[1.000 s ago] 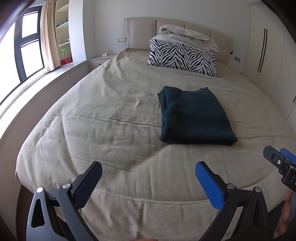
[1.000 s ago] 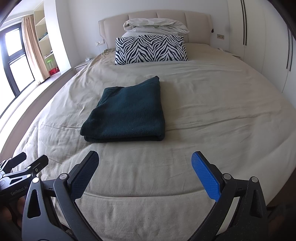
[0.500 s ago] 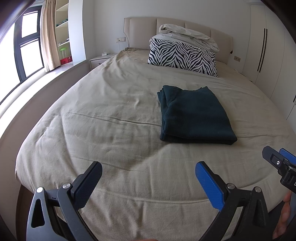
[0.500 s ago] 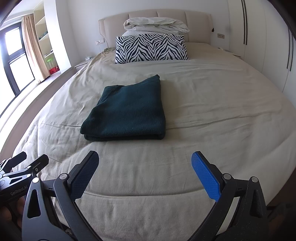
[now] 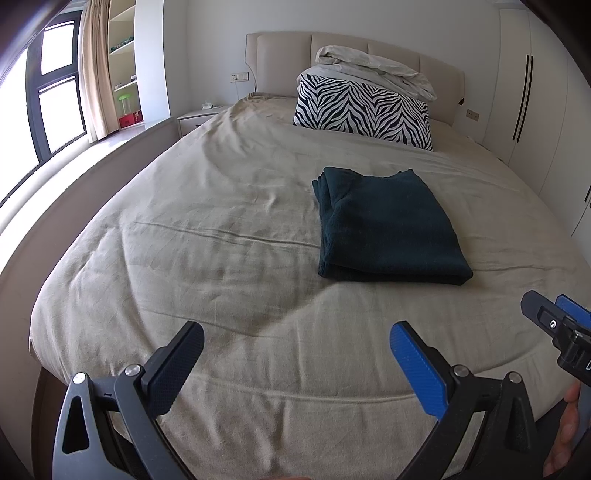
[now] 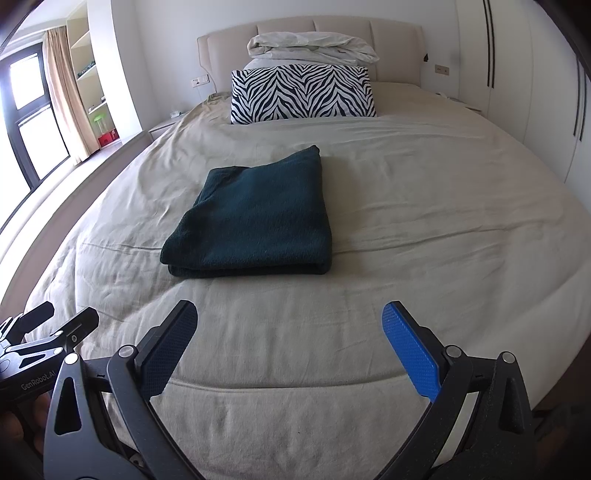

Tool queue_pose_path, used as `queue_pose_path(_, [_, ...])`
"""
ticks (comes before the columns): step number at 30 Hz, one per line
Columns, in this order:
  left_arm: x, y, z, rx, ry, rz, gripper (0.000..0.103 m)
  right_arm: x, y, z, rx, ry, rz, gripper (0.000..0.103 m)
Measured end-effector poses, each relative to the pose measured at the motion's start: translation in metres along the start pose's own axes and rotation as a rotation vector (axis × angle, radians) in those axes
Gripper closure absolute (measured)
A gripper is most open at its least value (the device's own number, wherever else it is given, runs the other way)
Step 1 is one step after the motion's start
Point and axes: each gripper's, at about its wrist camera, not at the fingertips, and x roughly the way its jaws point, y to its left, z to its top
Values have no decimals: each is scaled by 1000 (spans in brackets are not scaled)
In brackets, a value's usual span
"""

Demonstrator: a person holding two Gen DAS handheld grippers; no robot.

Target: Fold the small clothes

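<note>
dark teal folded garment (image 6: 255, 218) lying flat on beige bed cover (image 6: 424, 229), layered edges visible at near side. located ahead of right gripper (image 6: 290, 332) fingers, slightly toward black-padded finger (image 6: 168, 350), well apart from both pads. right gripper held wide, empty, blue-padded finger (image 6: 408, 352) opposite, both fingers above near edge of bed cover. from left wrist view: same garment (image 5: 388, 225) ahead of and beyond blue-padded finger (image 5: 417, 369) of left gripper (image 5: 295, 363), no contact. left gripper spread wide, nothing between pads, black-padded finger (image 5: 177, 363) over bare cover (image 5: 192, 258). right gripper's tips (image 5: 554, 321) visible outside blue finger, at frame edge; left gripper (image 6: 48, 332) likewise visible beside black finger in right wrist view. beyond garment, farther from fingers: zebra-print pillow (image 6: 301, 92) against padded headboard (image 6: 332, 31), pale rumpled bedding (image 6: 312, 46) stacked on top. window and curtain (image 5: 96, 70) off to black-finger side.
</note>
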Motion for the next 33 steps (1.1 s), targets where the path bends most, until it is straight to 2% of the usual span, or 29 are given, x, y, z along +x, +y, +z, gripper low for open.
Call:
queue_pose_path(22, [3,3,0,5,22,-17,0,3,-3,-4,-6,13,8,1])
queue_pose_path(33, [2,1,-3,10,24,0,0,4,-8,-3,-3,24,19,1])
